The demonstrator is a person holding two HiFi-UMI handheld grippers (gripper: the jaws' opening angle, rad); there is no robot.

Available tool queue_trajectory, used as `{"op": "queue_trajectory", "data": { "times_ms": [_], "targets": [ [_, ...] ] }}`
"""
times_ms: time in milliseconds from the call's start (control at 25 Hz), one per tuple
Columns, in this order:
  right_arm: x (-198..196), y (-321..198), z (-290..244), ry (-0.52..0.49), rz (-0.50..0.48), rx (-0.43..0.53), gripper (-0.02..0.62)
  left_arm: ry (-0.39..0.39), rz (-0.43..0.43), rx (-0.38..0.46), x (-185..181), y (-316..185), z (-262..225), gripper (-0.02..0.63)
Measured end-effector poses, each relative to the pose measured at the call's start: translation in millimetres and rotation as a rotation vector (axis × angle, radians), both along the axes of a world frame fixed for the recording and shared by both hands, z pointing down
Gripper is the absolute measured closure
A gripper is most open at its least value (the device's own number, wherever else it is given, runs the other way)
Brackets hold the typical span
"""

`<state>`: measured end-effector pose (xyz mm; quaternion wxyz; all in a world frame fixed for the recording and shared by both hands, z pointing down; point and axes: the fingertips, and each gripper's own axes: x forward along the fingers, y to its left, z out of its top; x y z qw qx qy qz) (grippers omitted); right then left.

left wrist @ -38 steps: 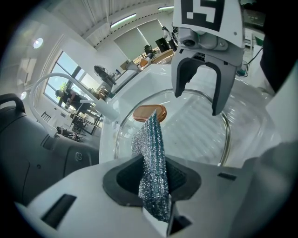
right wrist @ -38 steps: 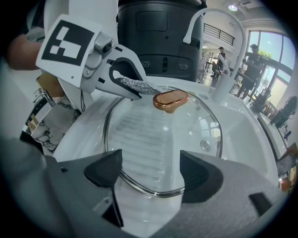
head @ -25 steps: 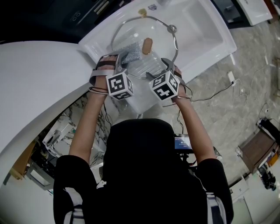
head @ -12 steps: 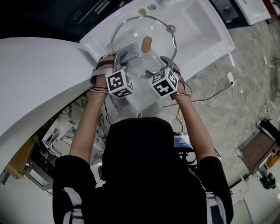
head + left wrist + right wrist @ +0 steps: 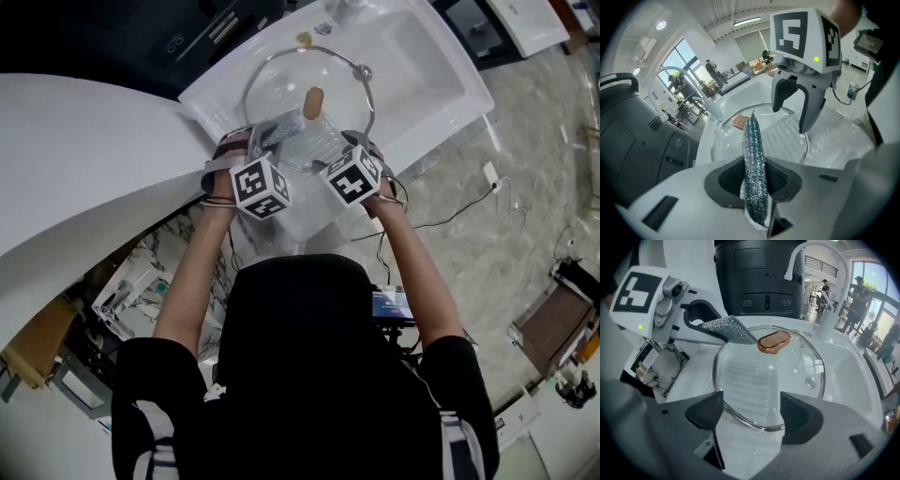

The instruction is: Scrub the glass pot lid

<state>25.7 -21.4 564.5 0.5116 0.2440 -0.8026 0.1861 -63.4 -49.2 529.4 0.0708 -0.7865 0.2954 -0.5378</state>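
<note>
White sink (image 5: 422, 56) is occupied by glass pot lid (image 5: 281, 86); scrub pad (image 5: 753, 150) is clenched in left claw (image 5: 757, 180), right claw (image 5: 752, 416) released. For scrubbing, pad must be pressed down.

We see a white sink (image 5: 441, 66) set aslant in the upper middle of the head view, its basin running from upper right to lower left. In the left part of that basin lies the glass pot lid (image 5: 281, 89), knob side up, with a brown knob (image 5: 313, 101) at its middle. A small yellowish thing (image 5: 305, 39) sits at the sink's far edge, too small for us to name. A broad white counter (image 5: 84, 178) curves across the left. Grey marbled floor (image 5: 525, 206) fills the right, where a white plug (image 5: 488, 172) lies with its thin cable.
</note>
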Motion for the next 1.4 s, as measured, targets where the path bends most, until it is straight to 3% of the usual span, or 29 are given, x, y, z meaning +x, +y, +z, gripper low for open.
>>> {"op": "queue_trajectory", "data": {
  "times_ms": [40, 120, 280, 520, 680, 880, 1000, 1400],
  "targets": [
    [0, 0, -4, -0.011, 0.015, -0.011, 0.226, 0.009, -0.009, 0.001, 0, 1, -4, 0.522],
    [0, 1, -15, -0.036, 0.043, -0.025, 0.308, 0.036, -0.037, 0.001, -1, 3, -12, 0.522],
    [1, -1, -38, -0.066, 0.078, -0.013, 0.356, 0.084, -0.080, -0.003, -2, 10, -27, 0.522],
    [3, -10, -84, -0.126, 0.149, 0.048, 0.462, 0.136, -0.103, 0.046, -6, 13, -68, 0.523],
    [8, -14, -120, -0.210, 0.210, 0.098, 0.549, 0.234, -0.145, 0.073, -6, 14, -105, 0.523],
    [3, -17, -172, -0.374, 0.281, 0.127, 0.583, 0.319, -0.165, 0.147, -8, 16, -153, 0.523],
    [-1, -24, -211, -0.432, 0.292, 0.206, 0.594, 0.359, -0.181, 0.192, -9, 15, -182, 0.525],
    [-20, -25, -327, -0.635, 0.273, 0.433, 0.595, 0.614, -0.193, 0.268, -3, 12, -275, 0.525]
  ]
}}
